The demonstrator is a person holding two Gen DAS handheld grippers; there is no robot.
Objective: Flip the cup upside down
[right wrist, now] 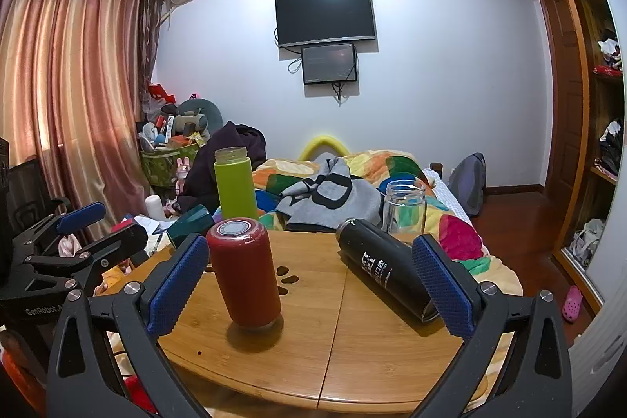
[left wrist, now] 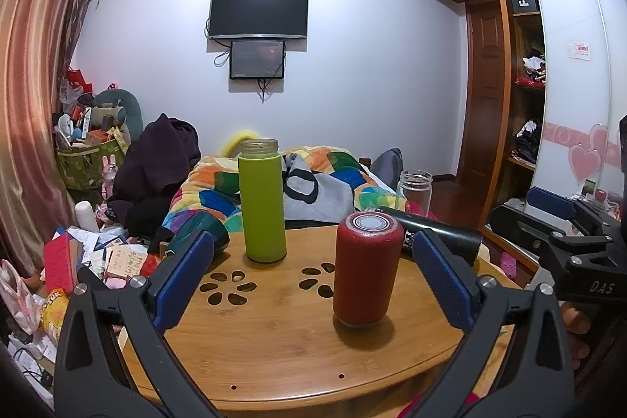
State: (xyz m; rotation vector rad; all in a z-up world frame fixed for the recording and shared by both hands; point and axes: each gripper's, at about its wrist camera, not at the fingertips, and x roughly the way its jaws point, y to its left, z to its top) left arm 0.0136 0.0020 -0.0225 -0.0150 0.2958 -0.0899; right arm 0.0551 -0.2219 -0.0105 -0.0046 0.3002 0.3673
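Note:
A red cup (left wrist: 367,269) stands upside down on the round bamboo table (left wrist: 274,347), base ring on top; it also shows in the right wrist view (right wrist: 245,271). A green cup (left wrist: 261,200) stands upright, mouth open, at the table's far side (right wrist: 235,183). A black cup (right wrist: 386,271) lies on its side at the right (left wrist: 435,236). A clear glass cup (right wrist: 405,206) stands upright at the far right (left wrist: 414,190). My left gripper (left wrist: 313,281) is open and empty, in front of the red cup. My right gripper (right wrist: 313,285) is open and empty, between the red and black cups.
A bed with a colourful quilt (left wrist: 337,179) lies behind the table. Clutter and boxes (left wrist: 90,253) fill the floor at the left. A wardrobe (left wrist: 521,85) stands at the right. A dark teal cup (right wrist: 192,220) lies off the table's left edge.

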